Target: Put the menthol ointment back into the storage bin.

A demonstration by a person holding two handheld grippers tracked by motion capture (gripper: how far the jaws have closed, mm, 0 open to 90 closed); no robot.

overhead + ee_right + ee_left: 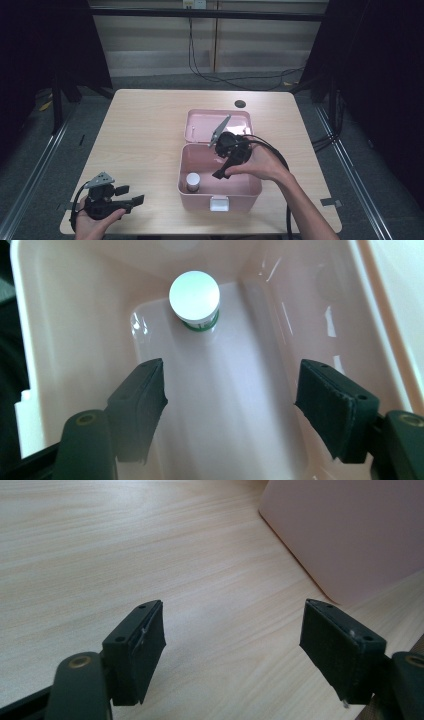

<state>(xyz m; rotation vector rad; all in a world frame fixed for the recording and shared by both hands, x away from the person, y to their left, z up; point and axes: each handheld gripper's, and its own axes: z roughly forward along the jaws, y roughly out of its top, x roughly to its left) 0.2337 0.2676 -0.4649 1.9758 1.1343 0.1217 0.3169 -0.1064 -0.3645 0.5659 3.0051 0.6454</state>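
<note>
Right gripper [231, 390] open, empty, above pink box [186, 165]. White-capped jar [194, 297] upright inside box corner. Left gripper [232, 635] open beside box.

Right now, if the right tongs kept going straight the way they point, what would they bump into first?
Probably the pink floor of the box. The open right tongs point down into it, nothing between them. The white-capped bottle stands farther ahead by the end wall, so they would likely meet the floor before reaching it.

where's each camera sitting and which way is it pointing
High view: above the person's side, facing forward and down on the table; both forearms and hands show.
Left gripper view: on the left gripper, facing tabletop and pink box.
Right gripper view: on the right gripper, facing into the box at a white-capped bottle.
All share the box.
</note>
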